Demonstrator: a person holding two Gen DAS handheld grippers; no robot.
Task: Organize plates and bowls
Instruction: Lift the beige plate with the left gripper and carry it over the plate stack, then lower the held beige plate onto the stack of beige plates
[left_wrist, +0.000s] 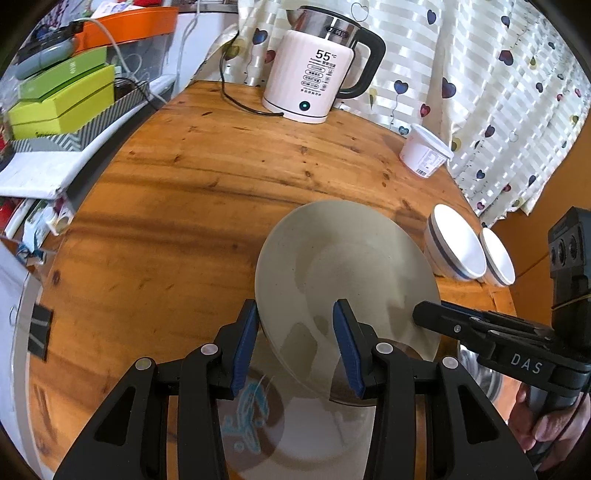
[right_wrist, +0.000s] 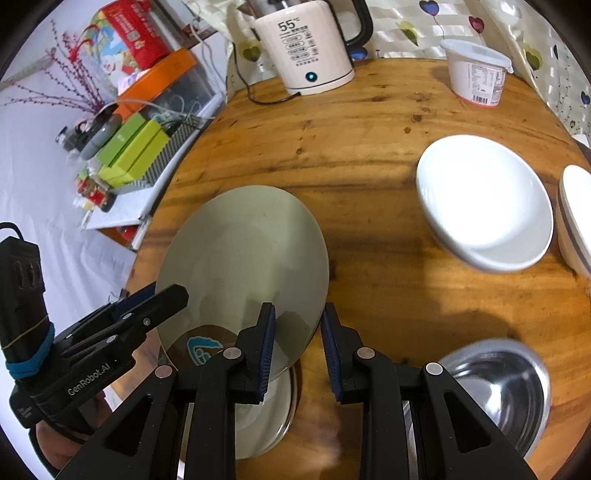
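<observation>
Nearest to me, my left claw (left_wrist: 295, 343) is spread wide, and the near edge of the grey plate (left_wrist: 347, 266) lies between its blue pads (left_wrist: 245, 347) without being pinched. This plate is tilted, its near edge lifted over a second plate (left_wrist: 295, 424) that lies flat on the counter (left_wrist: 184, 192) and carries a blue drawing. My right claw (right_wrist: 297, 350) is also spread, and the right rim of the same grey plate (right_wrist: 243, 258) sits in its gap; if the pads touch the rim, I cannot tell. Just to the right of that claw stands a steel bowl (right_wrist: 506, 387), empty and shining.

Farther on the counter, to the right, rests a white bowl (right_wrist: 484, 199), and just beside it another white bowl (right_wrist: 576, 218) with a dark stripe, near the counter edge. Well behind them a white tub (right_wrist: 476, 74) with a label stands close to the curtain (left_wrist: 480, 74). At the far side is a white kettle (left_wrist: 314, 74) showing 55, with its cord running left toward the green boxes (left_wrist: 62, 96) on a shelf.
</observation>
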